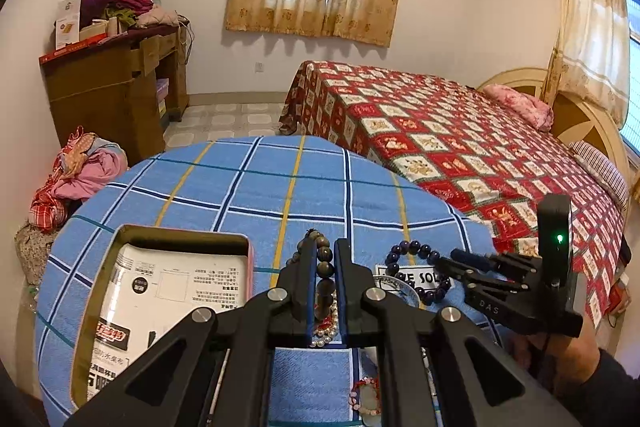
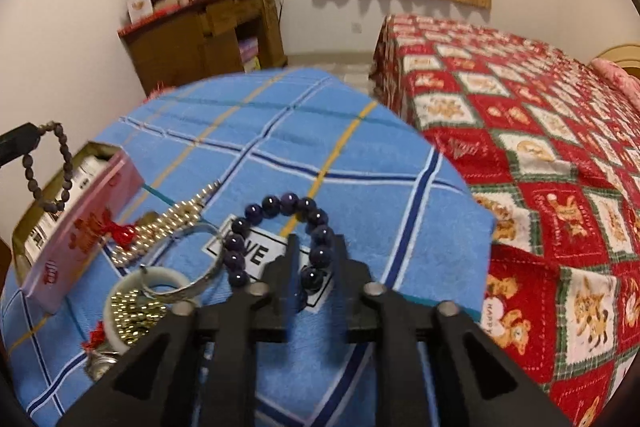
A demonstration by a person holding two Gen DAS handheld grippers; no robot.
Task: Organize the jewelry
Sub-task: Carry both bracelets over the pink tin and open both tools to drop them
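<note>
My left gripper (image 1: 326, 247) is shut on a brown bead bracelet (image 1: 325, 267). In the right wrist view that bracelet (image 2: 60, 163) hangs from the left gripper (image 2: 24, 141) above an open pink box (image 2: 80, 231). A dark purple bead bracelet (image 2: 276, 205) lies on a white label on the blue checked cloth (image 2: 320, 131). My right gripper (image 2: 316, 247) stands open with the right side of the purple ring between its fingers; the pads do not press on the beads. From the left wrist view the right gripper (image 1: 444, 261) reaches the purple bracelet (image 1: 404, 249) from the right.
The box (image 1: 180, 233) holds printed paper. Beside it lie a pearl string (image 2: 160, 231), a silver bangle (image 2: 200, 281), a white bangle (image 2: 160, 275), gold beads (image 2: 136, 315) and a red bead bracelet (image 1: 364, 391). A red patterned bed (image 1: 460, 147) stands close on the right.
</note>
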